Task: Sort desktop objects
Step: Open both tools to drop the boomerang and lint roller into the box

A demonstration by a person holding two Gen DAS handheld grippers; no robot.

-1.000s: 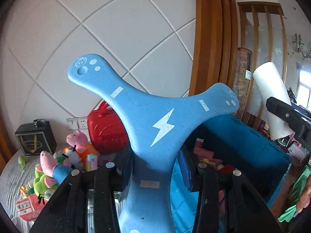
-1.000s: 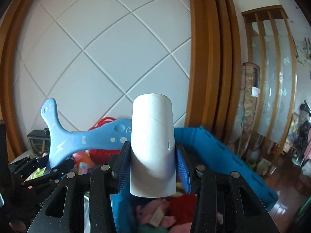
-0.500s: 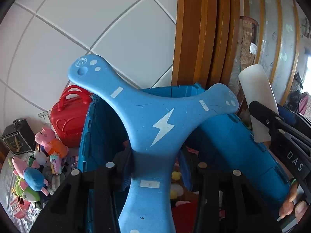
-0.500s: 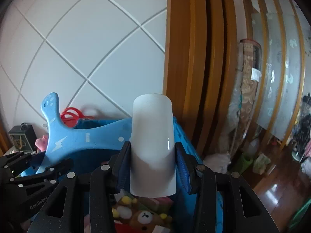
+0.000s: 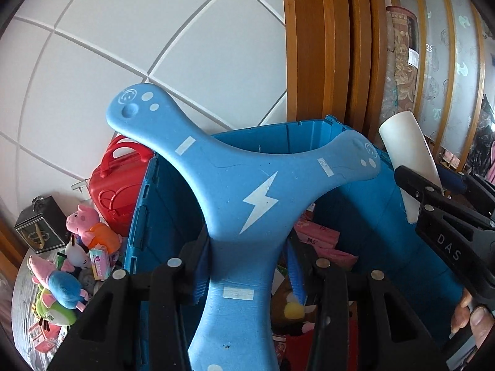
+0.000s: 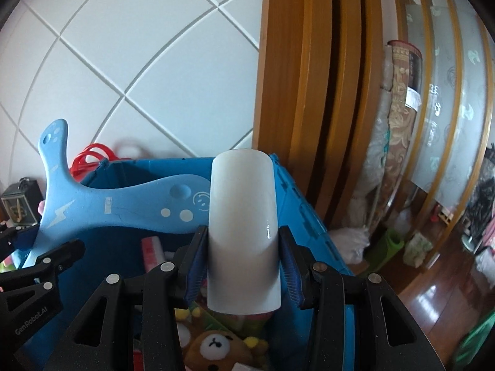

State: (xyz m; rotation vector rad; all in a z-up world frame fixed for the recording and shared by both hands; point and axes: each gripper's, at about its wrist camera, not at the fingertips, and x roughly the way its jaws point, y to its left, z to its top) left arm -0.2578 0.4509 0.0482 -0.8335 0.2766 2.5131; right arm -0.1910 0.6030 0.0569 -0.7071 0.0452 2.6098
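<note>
My left hand-held gripper (image 5: 246, 267) clamps boomerang (image 5: 247, 204), lower arm cut off; right hand-held gripper (image 6: 244, 261) clamps white roll (image 6: 243, 232), long axis upright, over blue crate (image 6: 297, 198).

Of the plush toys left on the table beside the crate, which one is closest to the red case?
The pink pig plush in the orange top, just below the red case. The pig in blue and the green plush lie lower in the pile.
</note>
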